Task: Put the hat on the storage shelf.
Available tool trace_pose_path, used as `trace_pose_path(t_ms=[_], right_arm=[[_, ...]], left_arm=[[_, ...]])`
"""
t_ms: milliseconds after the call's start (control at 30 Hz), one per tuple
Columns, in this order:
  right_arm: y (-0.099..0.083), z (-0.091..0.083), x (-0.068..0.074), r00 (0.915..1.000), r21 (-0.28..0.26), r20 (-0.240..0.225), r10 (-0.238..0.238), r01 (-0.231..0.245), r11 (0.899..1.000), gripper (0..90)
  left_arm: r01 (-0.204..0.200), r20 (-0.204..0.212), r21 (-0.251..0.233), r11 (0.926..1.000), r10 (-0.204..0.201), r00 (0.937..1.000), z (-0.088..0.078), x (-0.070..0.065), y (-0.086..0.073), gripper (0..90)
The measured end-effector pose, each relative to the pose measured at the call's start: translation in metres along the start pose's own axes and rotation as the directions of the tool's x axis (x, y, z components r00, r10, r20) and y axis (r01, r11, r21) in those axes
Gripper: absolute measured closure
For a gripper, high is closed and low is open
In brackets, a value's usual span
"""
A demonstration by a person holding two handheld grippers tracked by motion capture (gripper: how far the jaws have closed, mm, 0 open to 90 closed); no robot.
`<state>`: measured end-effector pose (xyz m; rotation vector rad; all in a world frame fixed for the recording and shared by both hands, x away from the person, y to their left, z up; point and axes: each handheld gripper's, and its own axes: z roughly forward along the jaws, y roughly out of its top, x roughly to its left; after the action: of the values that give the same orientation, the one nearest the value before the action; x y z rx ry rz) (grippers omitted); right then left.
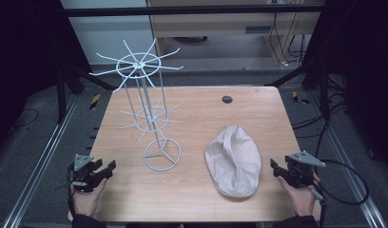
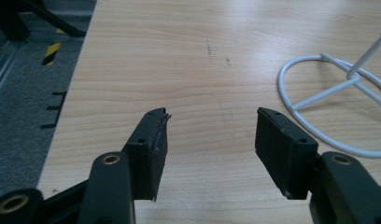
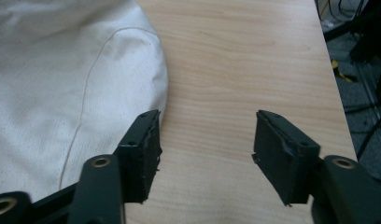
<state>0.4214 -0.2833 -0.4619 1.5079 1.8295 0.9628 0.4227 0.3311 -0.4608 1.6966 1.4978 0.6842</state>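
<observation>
A pale cap (image 1: 233, 161) lies flat on the table (image 1: 192, 194), at about four o'clock from the white wire rack (image 1: 149, 102) that stands upright left of centre. The rack has two tiers of hooked spokes – made for hanging things, so I judge the cap is meant for one of its arms.

The right gripper (image 1: 279, 171) rests at the near right corner, just beside the cap's edge at its three o'clock. In the right gripper view its jaws stand apart with nothing between them but bare wood; the left jaw sits right by the cap's rim (image 3: 67, 84), whether touching I cannot tell. That placement makes sense: the nearer hand is set to take the cap by its edge, where the cloth is thin enough to pinch.

The left gripper (image 1: 106, 170) waits at the near left corner, at roughly seven o'clock from the rack's ring base (image 2: 328, 100). Its jaws are wide too and hold nothing – the left gripper view shows only tabletop between them, the base off to the right. It looks parked there to steady the rack if it wobbles when the cap goes on.
</observation>
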Motion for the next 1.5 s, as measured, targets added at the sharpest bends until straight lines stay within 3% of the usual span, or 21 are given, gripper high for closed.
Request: trace_pose_path(t_ms=[167,367,533,767,1267,1500], right_arm=[[0.001,-0.006,-0.002,0.9997,0.008,-0.015,0.02,-0.02,1.0,47.0],[0.005,-0.01,0.003,0.9996,0.027,-0.012,0.027,-0.027,0.999,42.7],[0.011,-0.015,0.008,0.9993,0.027,-0.026,0.026,-0.026,0.999,40.7],[0.018,-0.019,0.015,0.9983,0.02,-0.058,0.002,0.0,1.0,41.3],[0.034,-0.03,0.047,0.9888,0.009,-0.144,-0.037,0.039,0.999,42.5],[0.04,-0.035,0.057,0.9898,0.014,-0.137,-0.039,0.041,0.999,44.8]], left_arm=[[0.004,0.021,0.006,1.0,-0.004,0.9998,0.0,-0.001,-0.001,44.4],[-0.007,0.032,-0.003,1.0,0.007,0.9995,0.0,-0.002,-0.001,40.1],[-0.027,0.023,0.028,0.9992,0.027,0.9994,0.004,-0.005,-0.002,37.4],[-0.04,0.01,0.023,0.9989,0.04,0.9992,0.004,-0.005,-0.001,36.1],[-0.038,0.001,0.022,0.999,0.038,0.9993,0.006,-0.004,0.0,35.1],[-0.034,-0.005,0.026,0.9991,0.034,0.9994,0.006,-0.004,-0.001,35.1]])
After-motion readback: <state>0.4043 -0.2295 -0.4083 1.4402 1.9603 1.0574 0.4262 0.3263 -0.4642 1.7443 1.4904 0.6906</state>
